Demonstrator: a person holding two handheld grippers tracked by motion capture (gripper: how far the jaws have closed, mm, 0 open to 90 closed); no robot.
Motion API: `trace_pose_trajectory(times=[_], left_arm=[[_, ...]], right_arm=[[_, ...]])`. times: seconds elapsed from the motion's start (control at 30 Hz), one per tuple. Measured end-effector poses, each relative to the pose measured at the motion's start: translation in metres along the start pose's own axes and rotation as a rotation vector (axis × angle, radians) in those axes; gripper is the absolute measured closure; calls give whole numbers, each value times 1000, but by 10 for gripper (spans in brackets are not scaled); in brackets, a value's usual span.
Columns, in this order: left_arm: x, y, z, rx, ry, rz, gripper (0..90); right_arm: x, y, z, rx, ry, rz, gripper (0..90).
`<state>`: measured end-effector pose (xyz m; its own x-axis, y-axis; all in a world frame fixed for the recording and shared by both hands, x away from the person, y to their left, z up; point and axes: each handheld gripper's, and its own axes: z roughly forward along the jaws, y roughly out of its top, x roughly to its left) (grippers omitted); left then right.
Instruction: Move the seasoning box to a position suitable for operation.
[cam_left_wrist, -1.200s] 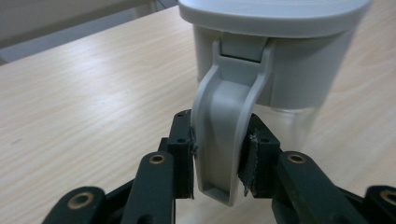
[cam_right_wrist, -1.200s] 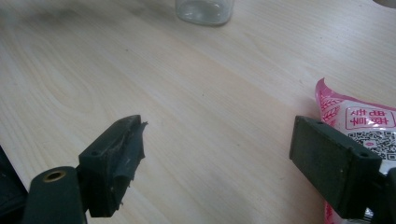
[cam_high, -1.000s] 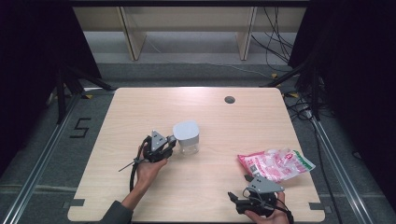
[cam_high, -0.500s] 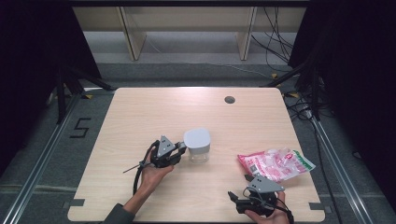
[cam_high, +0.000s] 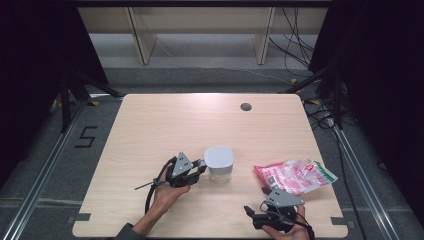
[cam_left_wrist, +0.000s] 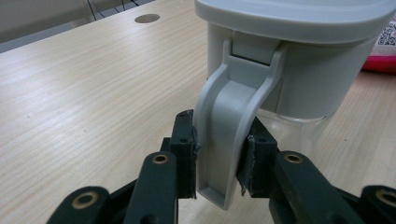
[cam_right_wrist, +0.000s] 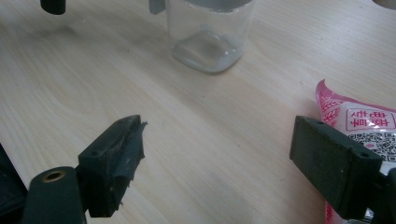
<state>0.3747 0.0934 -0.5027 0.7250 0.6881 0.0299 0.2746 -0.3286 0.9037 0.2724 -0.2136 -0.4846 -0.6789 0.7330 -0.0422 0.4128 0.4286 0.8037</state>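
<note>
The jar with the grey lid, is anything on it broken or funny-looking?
Nothing on the clear plastic jar with the grey lid looks broken. It stands upright, and the left gripper clamps its hanging grey latch.

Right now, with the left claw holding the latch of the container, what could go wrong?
1. The left claw grips only the hinged latch; it may swing or slip, so the container could tip.
2. Dragged sideways, the container might hit the pink packet.
</note>
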Motion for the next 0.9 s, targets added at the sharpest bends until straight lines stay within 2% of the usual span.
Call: trace_pose_trajectory(times=[0.07, 0.13, 0.17, 0.2, 0.23, 0.27, 0.33, 0.4, 0.43, 0.57, 0.6, 0.63, 0.7, 0.73, 0.77, 0.8, 0.83, 0.87, 0.9], left_arm=[[-5, 0, 0, -5, -33, -1, 698], [-9, 1, 1, -4, -42, 7, 697], [-11, 1, 1, 0, -49, 15, 698], [-11, 2, 1, 5, -48, 43, 698], [-14, 2, 2, -1, -45, 16, 697], [-13, 2, 3, 1, -46, 21, 698], [-10, 3, 4, -1, -67, 43, 698], [-12, 3, 5, -3, -64, 18, 698], [-12, 3, 6, -4, -69, 22, 698], [-18, 6, 11, -6, -93, 43, 698], [-16, 7, 12, -4, -96, 77, 698], [-16, 7, 12, -4, -98, 74, 698], [-18, 6, 12, -5, -95, 45, 698], [-18, 6, 12, -5, -97, 40, 698], [-17, 7, 12, -3, -97, 42, 697], [-17, 7, 12, 0, -96, 41, 698], [-16, 7, 12, 1, -92, 43, 699], [-16, 7, 11, 1, -88, 44, 699], [-16, 7, 11, 5, -89, 39, 699]], right_arm=[[1, 1, 0, 6, 10, 14, 184], [0, 0, 0, -4, -5, -8, 184], [2, 0, 0, 3, -8, 13, 184], [-1, 0, 0, -2, -5, -13, 184], [0, 0, 0, -1, -6, -1, 184], [0, 0, 0, 3, 4, 11, 183], [0, 0, 0, 1, 5, -3, 184], [-1, 0, 0, -3, -6, -14, 183], [-1, 0, 1, 3, 2, -8, 183], [3, 0, 0, 20, 3, 28, 183], [2, 0, 0, 9, -2, 23, 183], [2, 0, 0, 9, -2, 23, 183], [0, 0, -1, 7, -1, 21, 183], [2, 0, -1, 8, 1, 42, 183], [1, 0, -1, 5, 1, 30, 183], [-1, 0, 0, -3, -2, -2, 183], [-2, 0, 0, 9, 9, -4, 183], [-1, 0, 0, 3, 15, 19, 183], [0, 0, 0, -3, -9, 7, 183]])
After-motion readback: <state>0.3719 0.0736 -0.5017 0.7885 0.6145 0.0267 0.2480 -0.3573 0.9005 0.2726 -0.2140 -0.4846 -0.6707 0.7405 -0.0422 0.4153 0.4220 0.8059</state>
